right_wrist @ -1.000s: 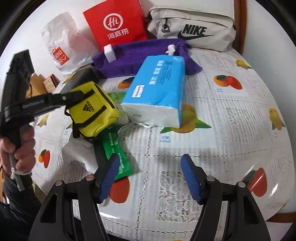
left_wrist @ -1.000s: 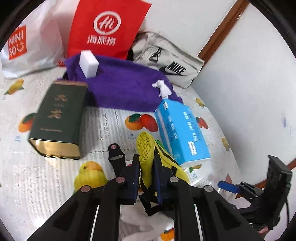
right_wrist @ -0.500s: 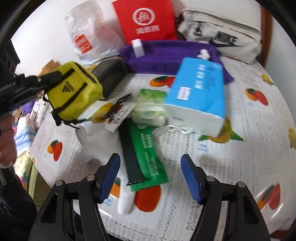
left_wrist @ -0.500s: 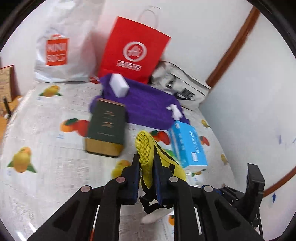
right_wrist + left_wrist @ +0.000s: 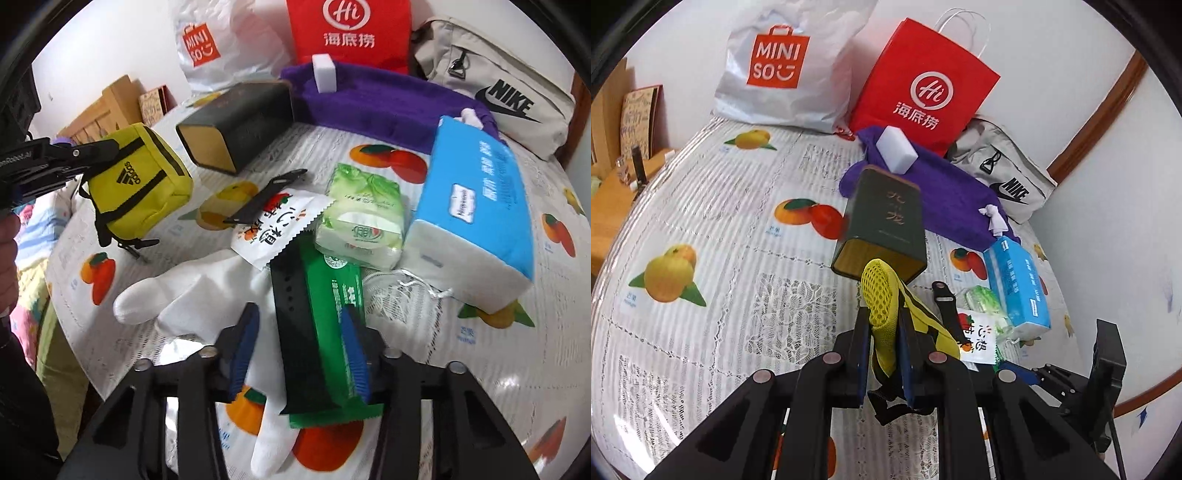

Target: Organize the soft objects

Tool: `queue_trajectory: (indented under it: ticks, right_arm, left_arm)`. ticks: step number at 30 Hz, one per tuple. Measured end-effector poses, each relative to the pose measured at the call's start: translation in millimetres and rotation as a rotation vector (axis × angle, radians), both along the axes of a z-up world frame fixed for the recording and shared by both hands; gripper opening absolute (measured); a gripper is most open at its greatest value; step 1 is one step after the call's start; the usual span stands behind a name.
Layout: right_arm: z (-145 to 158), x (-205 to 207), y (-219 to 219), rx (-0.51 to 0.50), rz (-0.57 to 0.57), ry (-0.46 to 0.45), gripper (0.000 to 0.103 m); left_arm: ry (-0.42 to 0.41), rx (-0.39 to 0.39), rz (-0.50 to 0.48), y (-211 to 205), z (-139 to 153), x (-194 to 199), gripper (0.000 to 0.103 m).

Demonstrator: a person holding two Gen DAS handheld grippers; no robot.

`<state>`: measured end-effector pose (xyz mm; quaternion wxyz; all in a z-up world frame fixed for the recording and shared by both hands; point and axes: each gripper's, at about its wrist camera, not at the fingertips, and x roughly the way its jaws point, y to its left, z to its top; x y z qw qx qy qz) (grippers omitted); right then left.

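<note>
My left gripper is shut on the mesh end of a yellow pouch, which hangs clear of the table. From the right wrist view the pouch dangles at the left, beside the pile. My right gripper points down over a green packet and a black strap that lie on a white glove. Its jaws are closing with both items between them. The left pad still stands apart from the strap.
A pale green tissue pack, a blue tissue pack and a white sachet lie close ahead. Behind are a dark green tin, a purple towel bearing a white block, a Nike bag and two shopping bags. The table edge runs at the left.
The left gripper has carried the yellow pouch leftward, away from the pile. The right gripper has moved down over the green packet and strap, and its jaws have narrowed.
</note>
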<state>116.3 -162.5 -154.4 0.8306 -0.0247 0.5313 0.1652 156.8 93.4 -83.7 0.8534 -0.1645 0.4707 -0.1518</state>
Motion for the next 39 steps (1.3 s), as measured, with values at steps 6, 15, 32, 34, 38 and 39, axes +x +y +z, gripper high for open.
queue_trajectory:
  ticks: [6, 15, 32, 34, 38, 39]
  right_arm:
    - [-2, -3, 12, -0.081, 0.048, -0.086, 0.016]
    - [0, -8, 14, -0.073, 0.086, -0.056, 0.011]
    - [22, -31, -10, -0.028, 0.039, -0.094, 0.003]
    - [27, -36, -20, -0.023, 0.010, -0.101, 0.003]
    - [32, -46, -43, -0.040, -0.045, -0.110, 0.003]
    - [31, -46, -47, -0.045, -0.053, -0.108, 0.003]
  left_arm:
    - [0.014, -0.001, -0.007, -3, -7, 7, 0.014]
    - [0.042, -0.003, -0.031, -10, -18, 9, 0.014]
    - [0.017, 0.016, -0.028, -22, -2, -8, 0.014]
    - [0.014, 0.017, -0.019, -21, 0, -11, 0.014]
    - [0.012, 0.022, 0.003, -17, 2, -17, 0.014]
    - [0.012, 0.026, 0.007, -16, 2, -18, 0.014]
